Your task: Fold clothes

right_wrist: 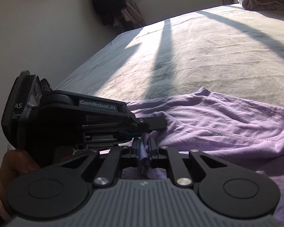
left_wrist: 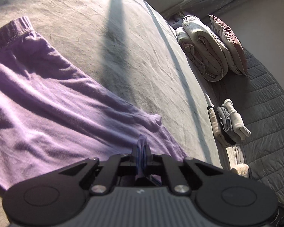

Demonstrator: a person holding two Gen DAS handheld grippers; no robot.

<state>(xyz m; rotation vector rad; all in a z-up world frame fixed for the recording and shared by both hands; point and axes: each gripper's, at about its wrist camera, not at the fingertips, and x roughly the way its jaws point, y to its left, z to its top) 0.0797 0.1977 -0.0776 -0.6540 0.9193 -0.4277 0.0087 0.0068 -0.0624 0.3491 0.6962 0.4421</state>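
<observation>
Purple garment (left_wrist: 47, 98) is lying spread and wrinkled on the grey bed sheet (left_wrist: 108, 28), ribbed waistband toward the far side in the left wrist view. Left gripper (left_wrist: 141, 152) is pinching a bunched fold of the purple fabric, fingers closed on it. Right gripper (right_wrist: 144, 152) is likewise clamping a fold of the same garment. In the right wrist view the left gripper is sitting just beside the right one. Folded clothes stack (left_wrist: 228, 122) and rolled duvet (left_wrist: 202, 47) are resting near the bed's edge.
</observation>
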